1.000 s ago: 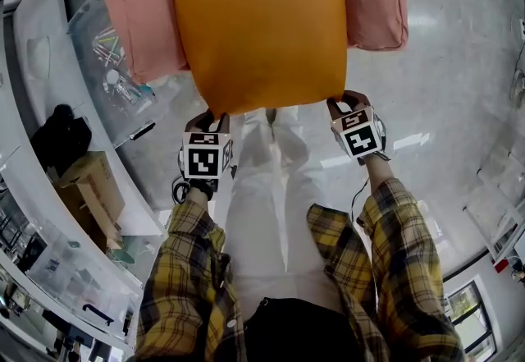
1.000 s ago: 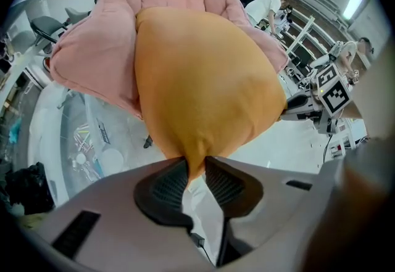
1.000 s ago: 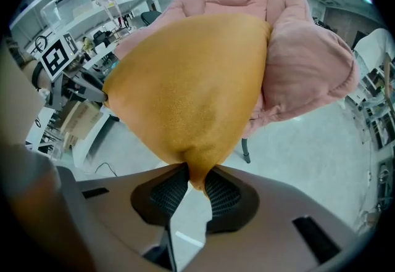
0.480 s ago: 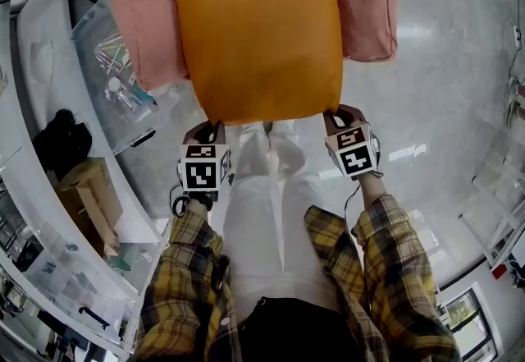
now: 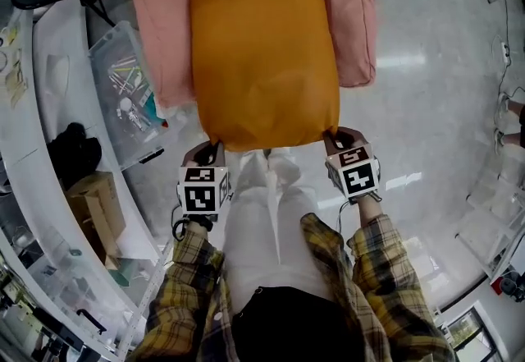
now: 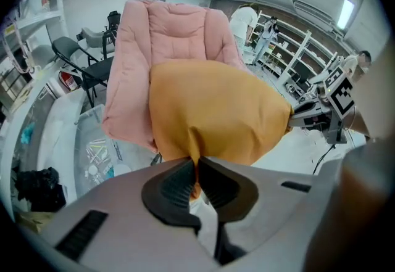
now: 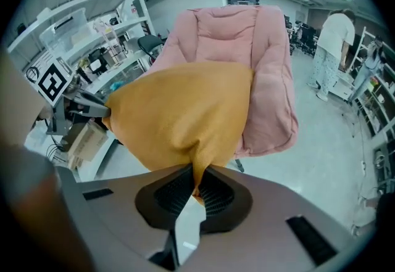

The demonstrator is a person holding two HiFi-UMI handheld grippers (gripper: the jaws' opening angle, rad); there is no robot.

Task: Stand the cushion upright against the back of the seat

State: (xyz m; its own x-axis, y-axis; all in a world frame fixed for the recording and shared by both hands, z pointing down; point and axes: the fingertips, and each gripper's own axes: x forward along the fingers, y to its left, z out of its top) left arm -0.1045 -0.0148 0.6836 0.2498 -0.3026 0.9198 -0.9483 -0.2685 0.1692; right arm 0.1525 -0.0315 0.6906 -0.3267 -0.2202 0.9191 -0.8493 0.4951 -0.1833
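Lab floor (image 5: pixel 426 106) below, pink chair (image 5: pixel 156 24) ahead; my L gripper (image 5: pixel 215 144) closing on cushion (image 5: pixel 262 57) corner, R gripper (image 5: pixel 332 135) clamps other corner.

1. Cushion (image 5: pixel 264 57): plump, plain orange, roughly square; it slopes over the front of the seat, far edge toward the back
2. It's held by its two near corners: my left gripper (image 5: pixel 215 145) has the left corner's fabric between its closing jaws, my right gripper (image 5: pixel 335 137) is clamped on the right corner
3. Seat (image 5: pixel 160 16): pink, thickly padded, quilted; it shows on both sides of the cushion, its back (image 6: pixel 173 24) rising behind
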